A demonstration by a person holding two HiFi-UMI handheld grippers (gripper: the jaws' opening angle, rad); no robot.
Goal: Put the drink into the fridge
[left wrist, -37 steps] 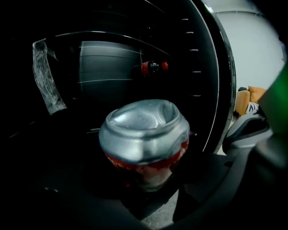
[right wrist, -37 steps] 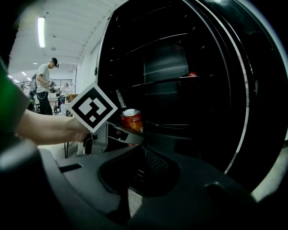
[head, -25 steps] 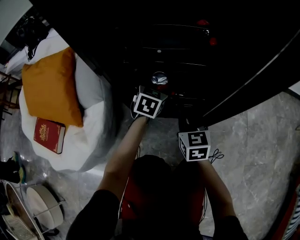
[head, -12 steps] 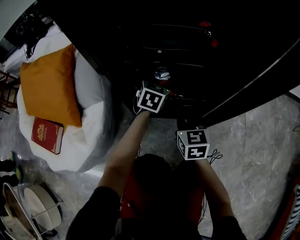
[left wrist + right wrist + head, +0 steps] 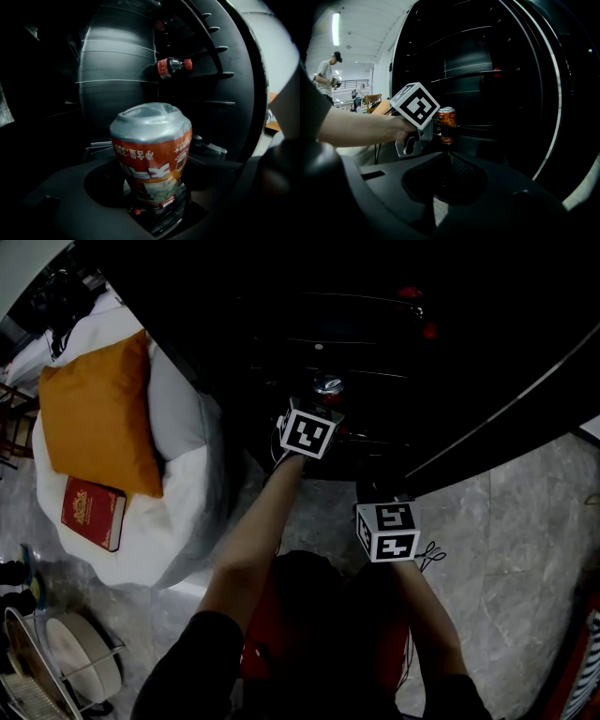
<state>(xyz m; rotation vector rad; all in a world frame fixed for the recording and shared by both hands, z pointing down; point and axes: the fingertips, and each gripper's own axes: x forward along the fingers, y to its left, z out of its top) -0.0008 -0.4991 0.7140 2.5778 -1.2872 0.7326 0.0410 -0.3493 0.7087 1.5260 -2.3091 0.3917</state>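
1 red drink can with silver top (image 5: 151, 150), vertical, clamped in the left gripper (image 5: 153, 197) and held at the wire shelves of the open dark fridge (image 5: 108, 61). 1 red-capped cola bottle (image 5: 171, 67) lies deeper inside. Right gripper (image 5: 449, 159) has its jaws together, empty, outside the fridge.

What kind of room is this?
Probably a home-style living space with a kitchen corner: an open fridge, a white cushioned seat with an orange cushion, and a dish rack.
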